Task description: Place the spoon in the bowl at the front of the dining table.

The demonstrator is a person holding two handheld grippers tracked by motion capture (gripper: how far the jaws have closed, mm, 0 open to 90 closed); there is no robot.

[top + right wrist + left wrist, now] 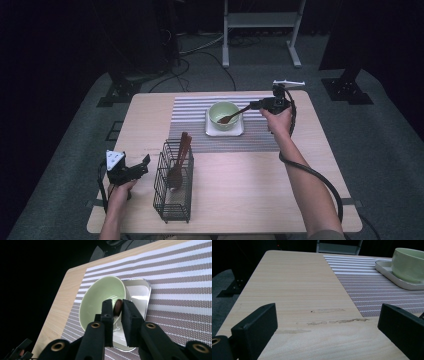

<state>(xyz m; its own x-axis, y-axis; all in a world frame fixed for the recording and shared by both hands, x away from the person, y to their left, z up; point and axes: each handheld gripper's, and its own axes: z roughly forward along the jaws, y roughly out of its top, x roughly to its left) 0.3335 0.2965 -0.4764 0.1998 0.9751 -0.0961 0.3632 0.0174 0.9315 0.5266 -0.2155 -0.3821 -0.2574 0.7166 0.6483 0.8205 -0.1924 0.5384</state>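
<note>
My right gripper (257, 105) hangs over the right side of the striped placemat (190, 120), shut on the handle of a brown wooden spoon (235, 116). The spoon slopes down to the left, and its head lies inside the pale green bowl (223, 114). In the right gripper view the spoon (118, 307) shows end-on between the two black jaws of the right gripper (117, 302), above the bowl (100, 297). The bowl stands on a small white tray (212, 132). My left gripper (144, 166) rests near the table's front left, open, and nothing lies between its jaws (329, 312).
A black wire caddy (172, 185) holding wooden utensils (180, 155) stands just right of the left gripper. In the left gripper view the bowl (409, 263) and tray (387, 270) lie far right on the placemat (367, 290). A metal stand (260, 20) rises beyond the table.
</note>
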